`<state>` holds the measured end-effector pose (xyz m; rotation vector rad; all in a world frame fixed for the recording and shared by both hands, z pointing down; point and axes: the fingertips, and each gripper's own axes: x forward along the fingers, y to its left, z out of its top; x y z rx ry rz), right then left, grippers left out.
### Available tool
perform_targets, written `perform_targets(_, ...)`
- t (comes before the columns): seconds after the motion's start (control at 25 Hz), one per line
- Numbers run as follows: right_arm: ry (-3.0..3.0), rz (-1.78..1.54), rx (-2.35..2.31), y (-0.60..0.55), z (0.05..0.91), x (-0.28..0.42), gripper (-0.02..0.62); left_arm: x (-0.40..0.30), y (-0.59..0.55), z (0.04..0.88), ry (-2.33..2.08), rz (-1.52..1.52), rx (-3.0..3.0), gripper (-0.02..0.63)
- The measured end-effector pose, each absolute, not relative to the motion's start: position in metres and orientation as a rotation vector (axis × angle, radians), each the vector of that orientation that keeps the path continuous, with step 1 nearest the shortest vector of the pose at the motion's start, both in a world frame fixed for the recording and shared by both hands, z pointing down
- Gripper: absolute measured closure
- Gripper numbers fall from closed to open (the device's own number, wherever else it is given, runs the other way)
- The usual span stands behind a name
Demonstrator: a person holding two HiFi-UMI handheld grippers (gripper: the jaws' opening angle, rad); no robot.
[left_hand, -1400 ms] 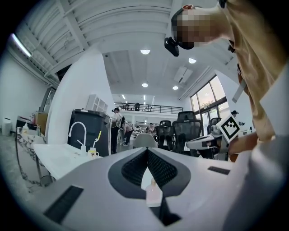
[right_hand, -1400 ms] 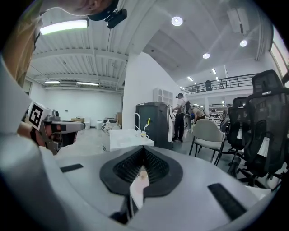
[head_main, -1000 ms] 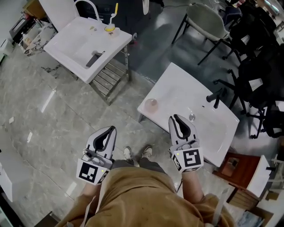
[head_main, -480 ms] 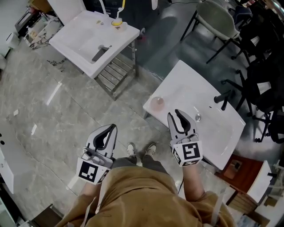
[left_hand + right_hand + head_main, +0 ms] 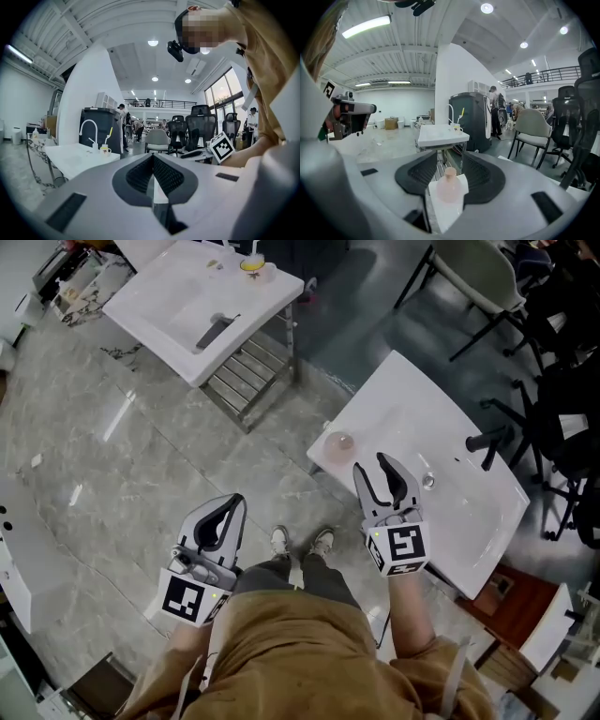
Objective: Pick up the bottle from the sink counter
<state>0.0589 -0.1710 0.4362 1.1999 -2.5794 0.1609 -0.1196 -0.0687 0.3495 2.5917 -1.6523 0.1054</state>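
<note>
A small pale pink bottle point(image 5: 339, 442) stands upright at the near left corner of the white sink counter point(image 5: 412, 423). In the right gripper view the bottle point(image 5: 450, 185) shows straight ahead on that corner, past the fingertips and untouched. My right gripper point(image 5: 372, 465) hovers over the counter's front edge, just behind and right of the bottle. Its jaws have just been opening and stand open, with nothing between them. My left gripper point(image 5: 233, 502) hangs over the floor to the left, its jaws closed tip to tip and empty; in its own view the left gripper point(image 5: 153, 155) points level across the room.
A black faucet point(image 5: 487, 442) and a drain point(image 5: 427, 481) sit in the near sink. A second white sink point(image 5: 187, 296) with a cup point(image 5: 253, 265) stands at the upper left, over a metal rack point(image 5: 246, 381). Chairs point(image 5: 473, 277) crowd the upper right. A brown stool point(image 5: 502, 592) is at the right.
The right gripper's jaws have spread apart, and it has come down and closer to the bottle. The left gripper has stayed about where it was.
</note>
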Motion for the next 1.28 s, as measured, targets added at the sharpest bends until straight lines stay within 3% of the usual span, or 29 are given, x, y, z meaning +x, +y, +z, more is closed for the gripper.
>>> perform_targets(0.32, -2.587, 0.171, 1.151, -0.188, 0.463, 0.047, 0.386, -0.126, -0.07, 0.364, -1.673, 0.142, 2.548, 0.607)
perform_targets(1.28, -2.561, 0.208, 1.072, -0.209, 0.529, 0.03, 0.321, -0.13, -0.065, 0.406, -1.658, 0.237, 2.439, 0.607)
